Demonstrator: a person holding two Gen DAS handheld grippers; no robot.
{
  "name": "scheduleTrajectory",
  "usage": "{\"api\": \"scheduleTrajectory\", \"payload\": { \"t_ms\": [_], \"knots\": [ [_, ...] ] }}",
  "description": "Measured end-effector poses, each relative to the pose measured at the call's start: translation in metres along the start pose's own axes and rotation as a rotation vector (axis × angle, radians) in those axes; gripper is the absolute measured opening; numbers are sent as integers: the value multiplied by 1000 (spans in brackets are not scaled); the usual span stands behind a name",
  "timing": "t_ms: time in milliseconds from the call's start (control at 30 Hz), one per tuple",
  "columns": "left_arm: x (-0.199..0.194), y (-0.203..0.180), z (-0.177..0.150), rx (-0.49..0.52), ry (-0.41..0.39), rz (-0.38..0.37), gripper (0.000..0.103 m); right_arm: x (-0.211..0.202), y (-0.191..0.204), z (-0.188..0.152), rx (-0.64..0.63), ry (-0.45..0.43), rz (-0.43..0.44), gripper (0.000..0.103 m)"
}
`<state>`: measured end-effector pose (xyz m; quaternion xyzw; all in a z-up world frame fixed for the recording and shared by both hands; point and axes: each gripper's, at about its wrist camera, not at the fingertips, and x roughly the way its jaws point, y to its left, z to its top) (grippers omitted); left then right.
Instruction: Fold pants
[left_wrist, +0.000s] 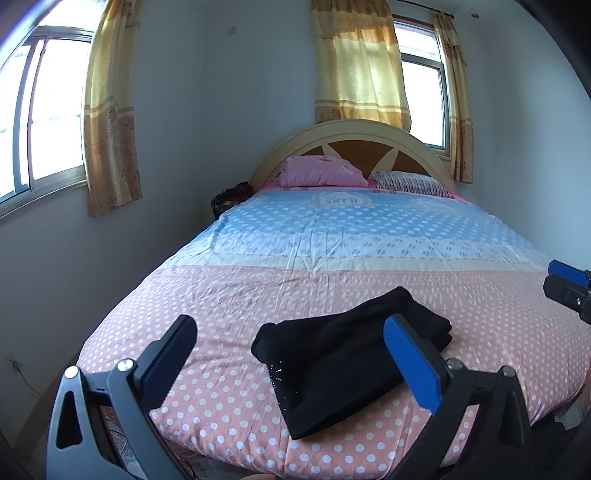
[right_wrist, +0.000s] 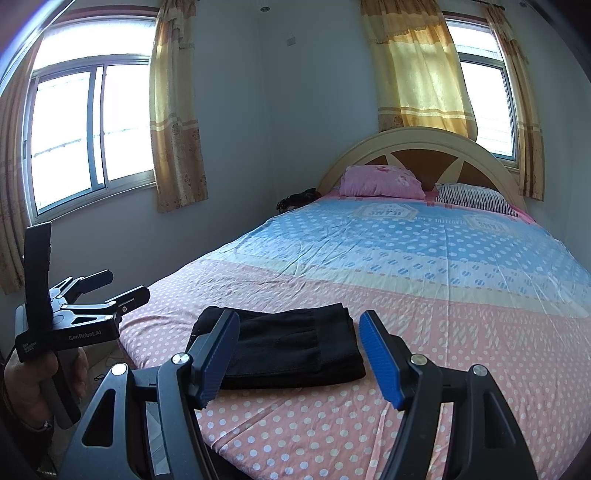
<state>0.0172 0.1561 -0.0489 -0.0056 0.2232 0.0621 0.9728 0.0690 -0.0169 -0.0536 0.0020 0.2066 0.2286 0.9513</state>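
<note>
The left gripper (left_wrist: 291, 358), a black two-finger claw with blue rubber pads, hangs above the bed's near edge with its fingers spread wide and nothing between them. To its right lie the black fabric pants (left_wrist: 343, 365), folded into a thick rectangular bundle on the pink polka-dot bedsheet (left_wrist: 221, 295), close to the near edge and nearer the left side of the bed. Further right, the right gripper (right_wrist: 299, 350) is likewise spread apart and empty, held over the same edge, with the bundle's near right corner lying under the gap between its fingers.

The folding looks essentially finished, so the risks are small ones. The upper layers sit loosely and could slide or spring open if a finger brushes them on the way out. A tug toward the near edge could drag the bundle off the mattress.

Counted: one pair of pants, two grippers, one bed with a curved cream wooden headboard (left_wrist: 354, 129), two pillows, a pink one (left_wrist: 321, 171) and a striped one (left_wrist: 410, 182), and two windows (left_wrist: 40, 114) with yellow curtains (left_wrist: 110, 110).
</note>
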Motion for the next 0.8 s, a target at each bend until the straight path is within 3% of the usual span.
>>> {"api": "scheduleTrajectory", "payload": {
  "t_ms": [800],
  "knots": [
    [8, 1, -2, 28, 10, 15, 103, 6, 7, -8, -13, 27, 4, 69]
  ]
}}
